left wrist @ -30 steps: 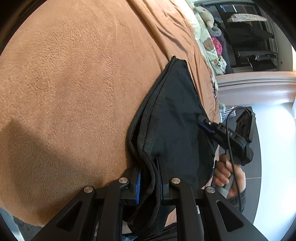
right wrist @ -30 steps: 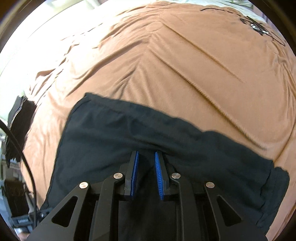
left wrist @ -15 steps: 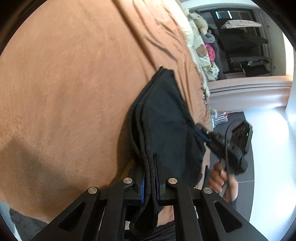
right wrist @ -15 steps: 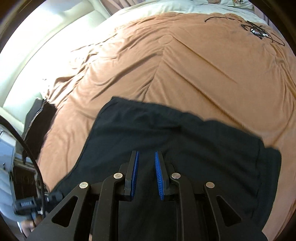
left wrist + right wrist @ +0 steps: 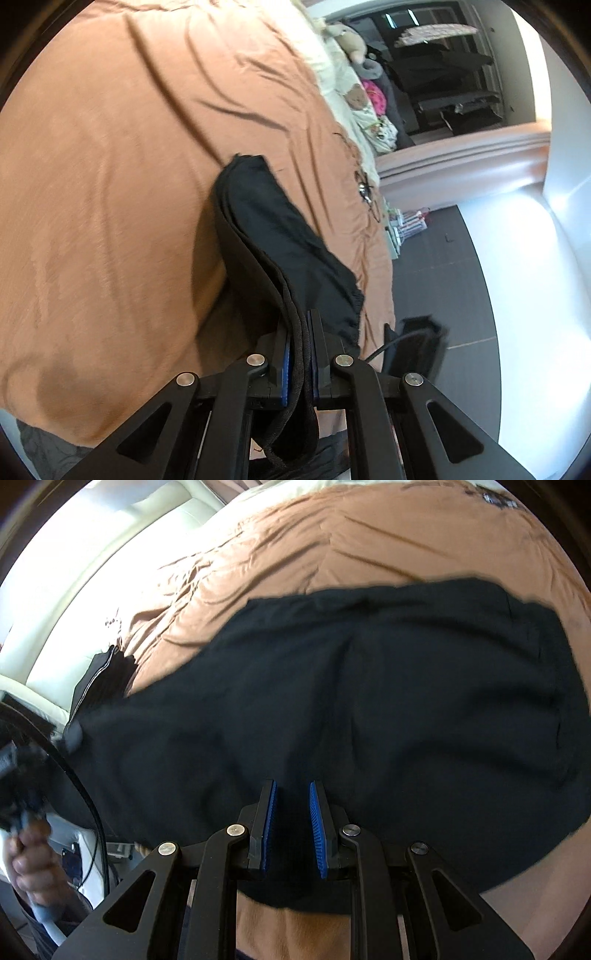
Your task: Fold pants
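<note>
The black pants (image 5: 266, 229) hang stretched above the brown blanket (image 5: 110, 184). My left gripper (image 5: 299, 321) is shut on their thick layered edge, and a loop of that edge droops below the pads. In the right wrist view the pants (image 5: 369, 686) spread wide across the blanket (image 5: 332, 535). My right gripper (image 5: 291, 786) is shut on dark cloth at their near edge, and a crease runs up from the pads. The right gripper (image 5: 413, 343) shows blurred low in the left wrist view. A hand (image 5: 29, 856) holds the left gripper at the far left.
Soft toys and pillows (image 5: 354, 40) lie at the bed's far end, with dark shelving (image 5: 443, 74) behind and dark floor (image 5: 443, 277) beside the bed. A cream padded panel (image 5: 92, 554) borders the bed. Another dark garment (image 5: 103, 672) lies near its edge.
My left gripper has closed tight on the pants' edge and risen, lifting the cloth off the blanket. My right gripper has moved sideways, and the pants now fill more of its view.
</note>
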Available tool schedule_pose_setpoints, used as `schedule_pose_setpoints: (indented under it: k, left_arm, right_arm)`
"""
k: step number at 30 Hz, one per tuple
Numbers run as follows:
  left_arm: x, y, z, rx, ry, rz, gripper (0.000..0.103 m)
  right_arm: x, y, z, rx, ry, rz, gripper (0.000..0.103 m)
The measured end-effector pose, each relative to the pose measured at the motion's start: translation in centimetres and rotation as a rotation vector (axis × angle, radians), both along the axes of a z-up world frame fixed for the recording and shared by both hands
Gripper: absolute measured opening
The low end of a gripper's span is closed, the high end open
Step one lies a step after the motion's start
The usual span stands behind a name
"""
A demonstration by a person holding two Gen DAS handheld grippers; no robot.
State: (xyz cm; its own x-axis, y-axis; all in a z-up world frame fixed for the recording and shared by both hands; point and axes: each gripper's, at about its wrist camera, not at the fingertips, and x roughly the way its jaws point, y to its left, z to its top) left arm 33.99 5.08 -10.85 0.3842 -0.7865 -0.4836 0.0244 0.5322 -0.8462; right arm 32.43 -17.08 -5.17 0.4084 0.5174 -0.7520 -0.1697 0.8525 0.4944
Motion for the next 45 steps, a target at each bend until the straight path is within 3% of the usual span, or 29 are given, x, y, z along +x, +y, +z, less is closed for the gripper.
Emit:
schedule_pose_setpoints:
  k: [9,21,28,33,45]
  left_arm:
    - [1.8,-4.5,3.1,0.01,-0.063,-0.106,0.008]
    - [3.5,-13.2,5.9,0.043,-0.117,-0.282,0.008]
    - [4.2,-19.5,5.0,0.063,-0.102,-0.406,0.008]
    - [4.4,-23.2,3.7,0.082,-0.079,-0.472,0.008]
    - [1.6,-29.9,-0.7,0.092,0.002,-0.622,0.008]
  right_arm:
    - [-2.3,-2.4,0.0,0.095,-0.014,0.016,0.015]
    - [-6.4,-12.4,2.2,0.156,-0.105,-0.124,0.016]
    - [-9.2,-16.8,1.4,0.174,-0.098,-0.226,0.016]
    - [-10.8,-18.4,0.7,0.181,-0.092,-0.29,0.029]
    - [-15.2,-21.2,0.6,0.215,-0.081,-0.386,0.03]
